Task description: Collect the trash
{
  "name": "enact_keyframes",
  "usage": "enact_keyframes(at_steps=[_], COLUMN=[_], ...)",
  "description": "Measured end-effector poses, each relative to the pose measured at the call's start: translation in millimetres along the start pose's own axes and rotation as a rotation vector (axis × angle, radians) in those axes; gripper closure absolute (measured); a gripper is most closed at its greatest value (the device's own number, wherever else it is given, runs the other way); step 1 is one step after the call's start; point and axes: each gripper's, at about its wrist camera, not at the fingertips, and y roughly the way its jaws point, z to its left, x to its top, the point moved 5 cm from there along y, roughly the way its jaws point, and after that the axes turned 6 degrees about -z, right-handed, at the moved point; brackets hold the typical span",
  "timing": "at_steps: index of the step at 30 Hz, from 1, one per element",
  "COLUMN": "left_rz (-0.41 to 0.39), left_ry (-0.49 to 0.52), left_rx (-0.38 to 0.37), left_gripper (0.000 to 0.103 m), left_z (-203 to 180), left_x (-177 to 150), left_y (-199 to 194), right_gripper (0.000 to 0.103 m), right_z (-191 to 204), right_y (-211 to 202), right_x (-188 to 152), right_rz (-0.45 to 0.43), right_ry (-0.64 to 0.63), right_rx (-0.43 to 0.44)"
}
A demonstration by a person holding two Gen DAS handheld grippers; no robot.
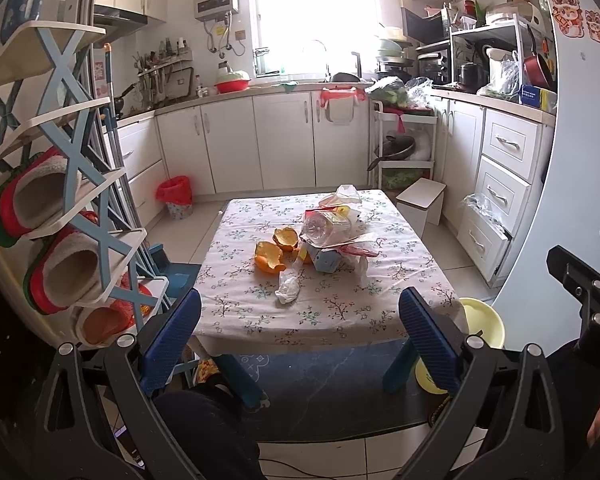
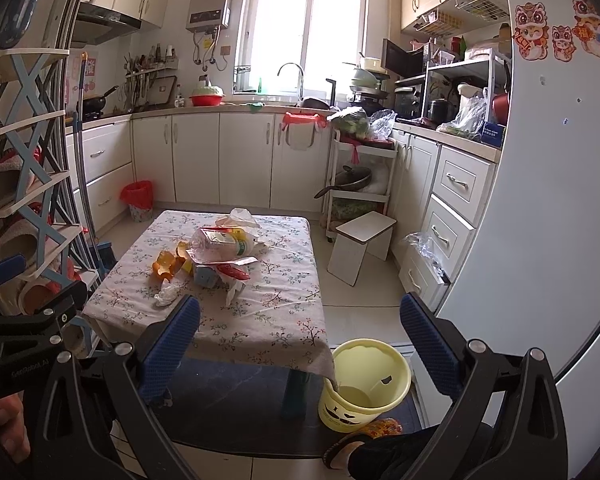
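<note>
Both hand-held grippers, left (image 1: 300, 332) and right (image 2: 300, 332), spread wide, empty; trash pile (image 1: 324, 240) on counter (image 1: 340, 308); yellow bucket (image 2: 366, 384) beside.

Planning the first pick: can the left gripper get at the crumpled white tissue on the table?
Probably yes. The left gripper is open, and the tissue lies alone at the pile's near edge, with nothing between them.

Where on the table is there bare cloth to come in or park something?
Bare: the near strip of the table, between its front edge and the tissue wad; the right side beyond the plastic bottle; and the far left corner. Crowded: the middle, where orange peels, bottle, wrappers and blue carton bunch together, touching.
</note>
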Motion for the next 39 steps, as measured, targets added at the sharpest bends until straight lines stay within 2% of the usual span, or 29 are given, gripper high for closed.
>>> enact_keyframes(at_steps=[39], left_rz=[-0.015], left_ry=[-0.009], left_rx=[0.004], left_gripper=[0.008], left_z=[4.2], left_x=[4.7], left_y=[-7.2], right_gripper=[0.007], right_z=[1.6], right_y=[-8.8], right_x=[9.7], right_rz=[-0.03], right_ry=[0.004], right_rx=[-0.001])
